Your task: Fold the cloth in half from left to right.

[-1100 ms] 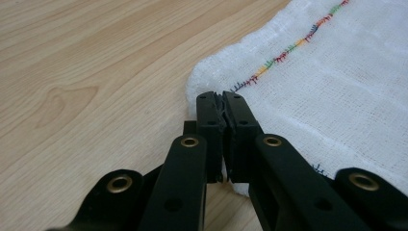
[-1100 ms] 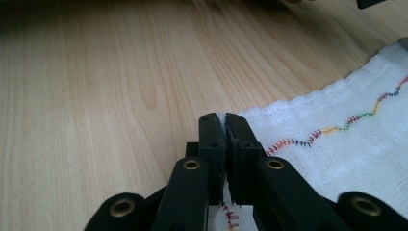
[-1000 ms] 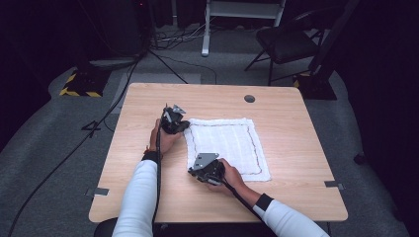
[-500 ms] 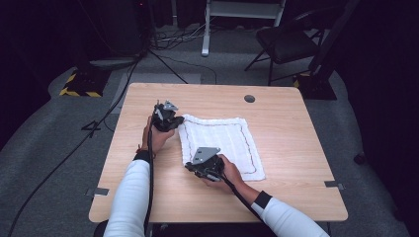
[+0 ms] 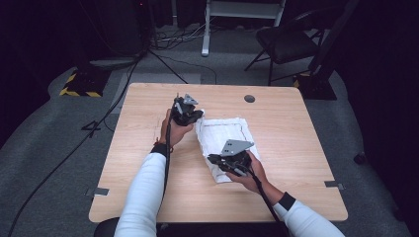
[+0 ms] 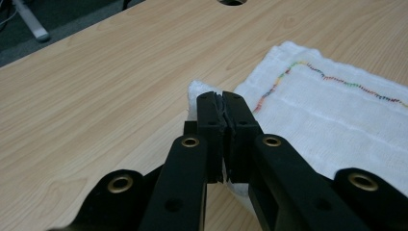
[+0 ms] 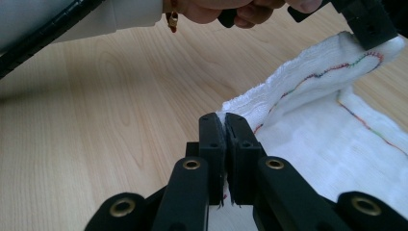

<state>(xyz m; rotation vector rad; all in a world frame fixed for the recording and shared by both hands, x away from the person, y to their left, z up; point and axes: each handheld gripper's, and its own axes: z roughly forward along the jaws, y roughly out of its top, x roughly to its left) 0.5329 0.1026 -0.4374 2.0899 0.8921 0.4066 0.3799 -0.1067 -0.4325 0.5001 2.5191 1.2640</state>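
Note:
A white cloth (image 5: 225,133) with a coloured stitched border lies on the wooden table (image 5: 296,143), its left edge lifted and folding over to the right. My left gripper (image 5: 193,117) is shut on the cloth's far left corner (image 6: 199,91), raised off the table. My right gripper (image 5: 213,159) is shut on the near left corner (image 7: 231,108), also lifted. In the right gripper view the raised edge of the cloth (image 7: 308,77) stretches up to the left gripper (image 7: 365,24) at the top right.
A round cable hole (image 5: 249,98) sits near the table's far edge. Bare wood lies to the left of the cloth. A chair (image 5: 286,44) and a white stand (image 5: 237,15) are on the floor beyond the table.
Both grippers have lifted the cloth's left edge and carried it to the right, so the cloth now folds over itself and looks narrower.

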